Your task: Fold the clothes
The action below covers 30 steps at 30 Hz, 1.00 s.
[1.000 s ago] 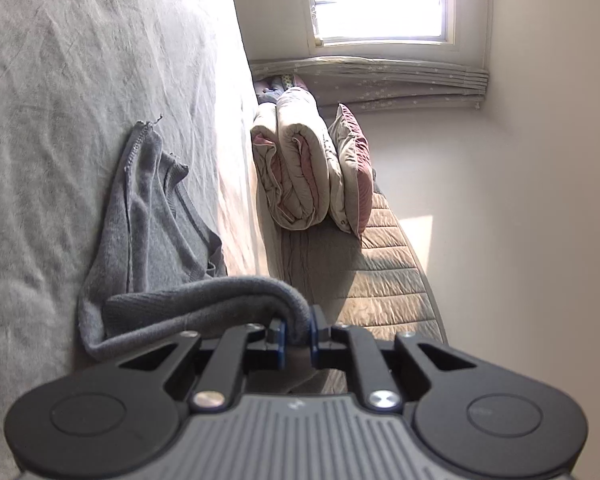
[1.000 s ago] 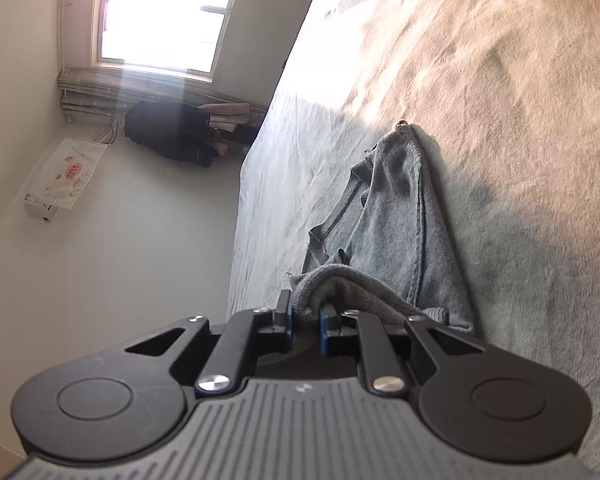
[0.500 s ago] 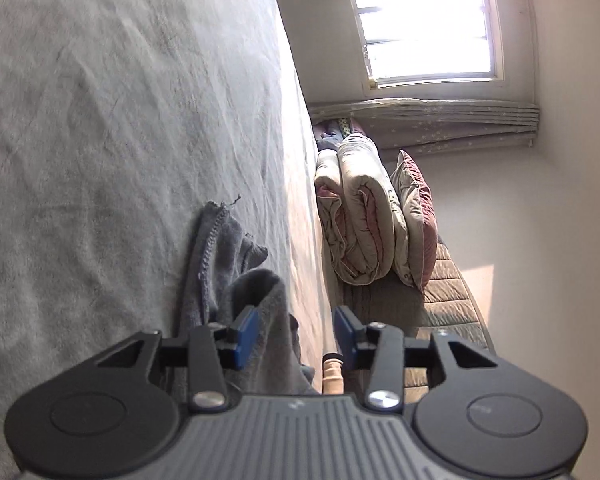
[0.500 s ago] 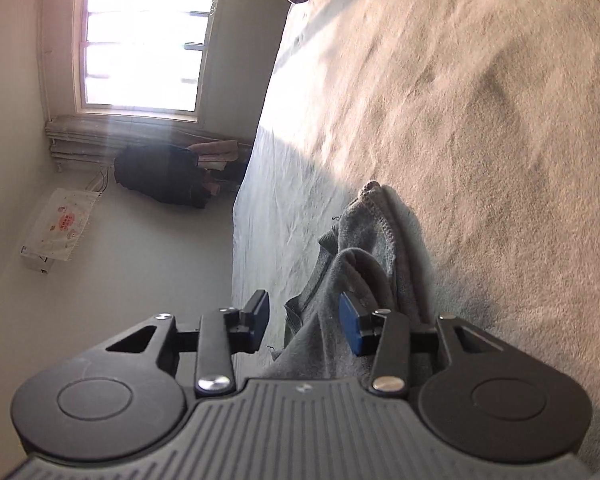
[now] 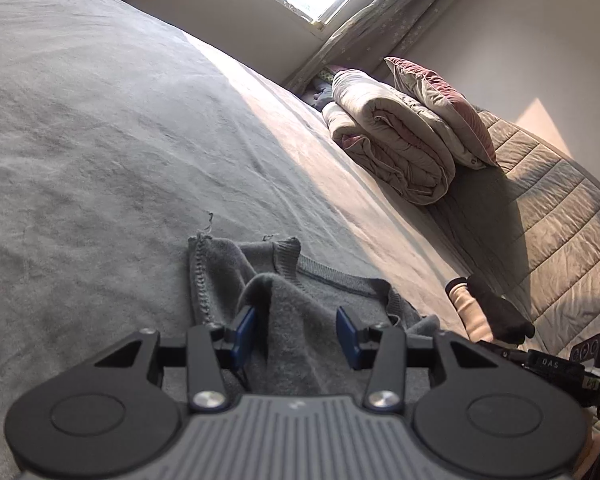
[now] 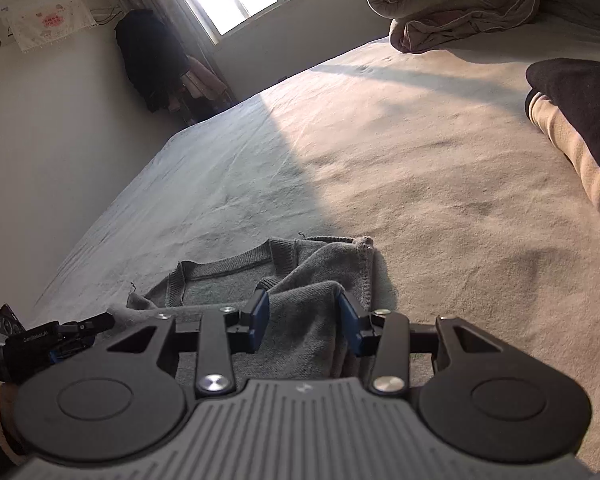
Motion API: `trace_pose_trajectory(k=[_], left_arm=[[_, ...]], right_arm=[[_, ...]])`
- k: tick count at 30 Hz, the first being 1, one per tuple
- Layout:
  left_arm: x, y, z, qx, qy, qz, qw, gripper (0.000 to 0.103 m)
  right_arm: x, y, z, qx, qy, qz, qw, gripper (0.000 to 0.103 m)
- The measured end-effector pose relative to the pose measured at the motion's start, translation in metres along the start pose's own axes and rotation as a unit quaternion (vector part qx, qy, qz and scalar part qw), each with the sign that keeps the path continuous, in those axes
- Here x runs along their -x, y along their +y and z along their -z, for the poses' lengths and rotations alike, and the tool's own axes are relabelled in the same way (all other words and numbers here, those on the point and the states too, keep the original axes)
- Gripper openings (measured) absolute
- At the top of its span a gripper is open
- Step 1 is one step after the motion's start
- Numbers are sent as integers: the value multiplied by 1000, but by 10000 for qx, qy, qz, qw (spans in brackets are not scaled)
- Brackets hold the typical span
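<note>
Now released: sweater, both jaws apart.

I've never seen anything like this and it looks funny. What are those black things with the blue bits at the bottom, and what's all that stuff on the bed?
Those are two grabbing tools, and a person holds one in each hand. Each has a little camera looking out along its two fingers, so one picture comes from the left tool and one from the right tool. The blue bits are soft pads on the fingers. Both tools are open, holding nothing. Between their fingers lies a grey sweater, crumpled on the bed. Farther off are a rolled quilt with a pillow leaning on it, and a small stack of folded clothes. The job is folding clothes.
</note>
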State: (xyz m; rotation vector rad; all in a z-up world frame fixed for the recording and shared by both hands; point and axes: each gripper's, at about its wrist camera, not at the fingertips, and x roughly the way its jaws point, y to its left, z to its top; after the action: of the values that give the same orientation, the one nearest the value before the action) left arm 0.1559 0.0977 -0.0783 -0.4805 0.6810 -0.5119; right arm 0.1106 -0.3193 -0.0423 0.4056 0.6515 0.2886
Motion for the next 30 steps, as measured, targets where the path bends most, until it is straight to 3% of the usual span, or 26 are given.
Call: trace_pose_trajectory(k=[2,3,4,5,14,23,30], left_arm=[[-1,0,1,-24,-36,-91,9999,13],[-1,1,2,-32,-56,-137,9999,7],[-1,1,2,-25,-94,-138,9999,5],[1,-1,3,-53,-165,-147,9997,5],[15,-18,-15,-266,-722,-284,9966,4],[-20,-7,-44,-195,-763,-705,9944,4],[-52,3,-43,-359,-553,-1088,9919,4]], right_arm=[[-14,6,2,319,23,228,9992,44],[-16,8,4,425,1,295,9987,41],[-18,11,7,531,-21,362,9979,22],[-20,13,10,637,-45,429,9970,12],[-11,37,8,1280,-852,776,9851,10],[-59,32,-24,1115,-888,936,9853,10],[-94,21,-25,1098,-625,1148,9853,10]])
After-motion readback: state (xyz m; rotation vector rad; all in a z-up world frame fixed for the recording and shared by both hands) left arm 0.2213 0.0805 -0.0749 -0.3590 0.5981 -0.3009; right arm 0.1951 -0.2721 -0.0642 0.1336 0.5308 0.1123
